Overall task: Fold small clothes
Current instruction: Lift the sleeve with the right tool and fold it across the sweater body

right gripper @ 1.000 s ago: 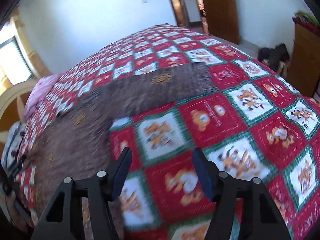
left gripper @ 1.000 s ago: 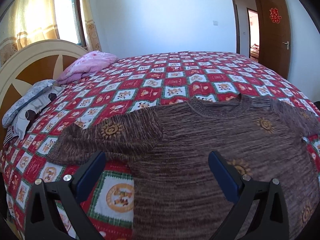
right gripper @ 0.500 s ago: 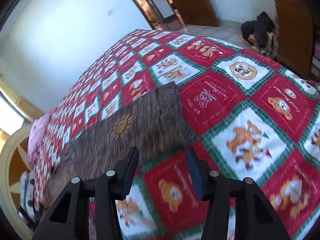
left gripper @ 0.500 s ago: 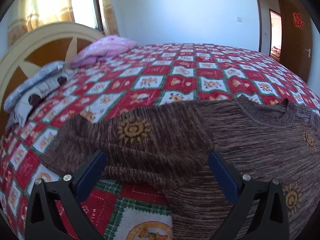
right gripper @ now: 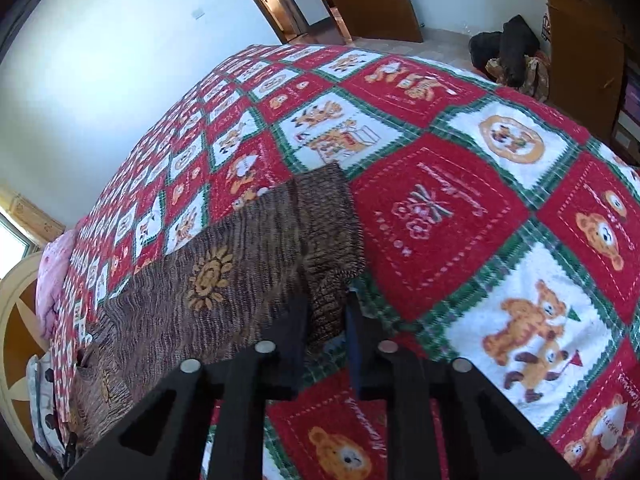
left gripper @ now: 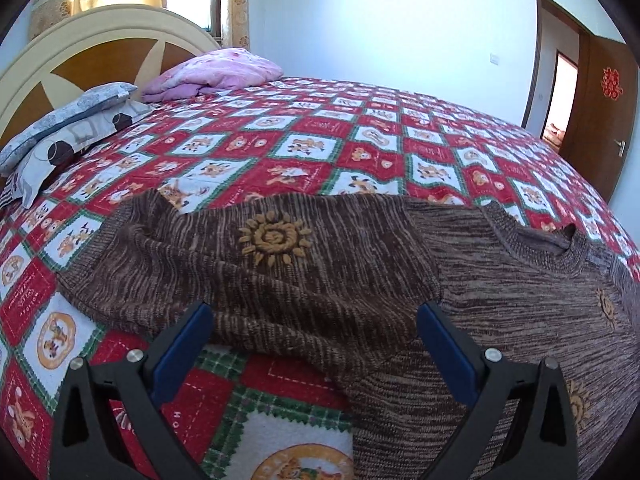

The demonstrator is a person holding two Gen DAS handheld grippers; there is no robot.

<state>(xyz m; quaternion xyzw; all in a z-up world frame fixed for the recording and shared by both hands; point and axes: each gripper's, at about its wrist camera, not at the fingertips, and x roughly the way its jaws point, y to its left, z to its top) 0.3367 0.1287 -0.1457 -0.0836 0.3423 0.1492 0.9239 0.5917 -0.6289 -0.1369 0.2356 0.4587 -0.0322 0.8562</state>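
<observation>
On a bed spread with a red, white and green bear-print quilt, a brown knitted sweater with yellow sun motifs lies flat, collar toward the far side. Your right gripper has just been closing and now pinches the ribbed cuff of one sleeve between nearly meeting jaws. Your left gripper hangs spread wide over the other sleeve, its blue pads apart from the knit. Pillows rest by the headboard.
</observation>
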